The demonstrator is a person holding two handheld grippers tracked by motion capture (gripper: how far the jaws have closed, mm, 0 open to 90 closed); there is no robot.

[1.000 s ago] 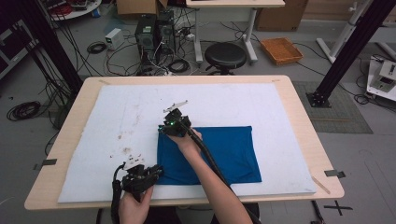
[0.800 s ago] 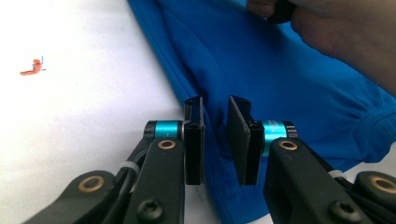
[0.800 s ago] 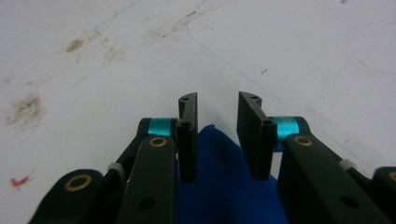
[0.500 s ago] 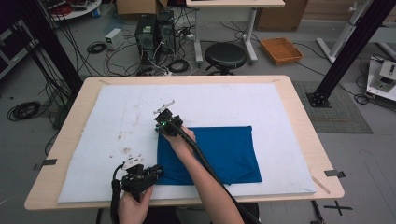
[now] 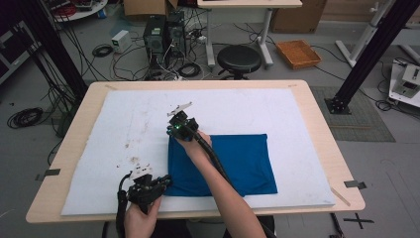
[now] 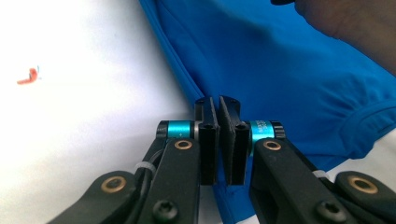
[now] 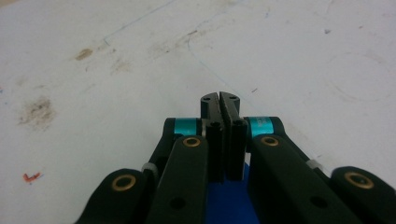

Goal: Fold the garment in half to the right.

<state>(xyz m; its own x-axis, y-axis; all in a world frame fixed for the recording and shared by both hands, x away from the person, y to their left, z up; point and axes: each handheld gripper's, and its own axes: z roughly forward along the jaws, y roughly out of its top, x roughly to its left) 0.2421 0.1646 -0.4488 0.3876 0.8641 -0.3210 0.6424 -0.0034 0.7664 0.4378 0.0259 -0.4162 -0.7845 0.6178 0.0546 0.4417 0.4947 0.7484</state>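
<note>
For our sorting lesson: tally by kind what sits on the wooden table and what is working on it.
Blue cloth: 1
White mat: 1
Grippers, left gripper and right gripper, each shut on the blue cloth's edge: 2
Total: 4

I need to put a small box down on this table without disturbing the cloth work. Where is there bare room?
The white mat lies bare along its far edge, past the blue cloth, and on its left, between the cloth and the table edge. A narrower strip runs right of the cloth. It is crowded at the cloth's left corners, where the left gripper and right gripper work.
</note>
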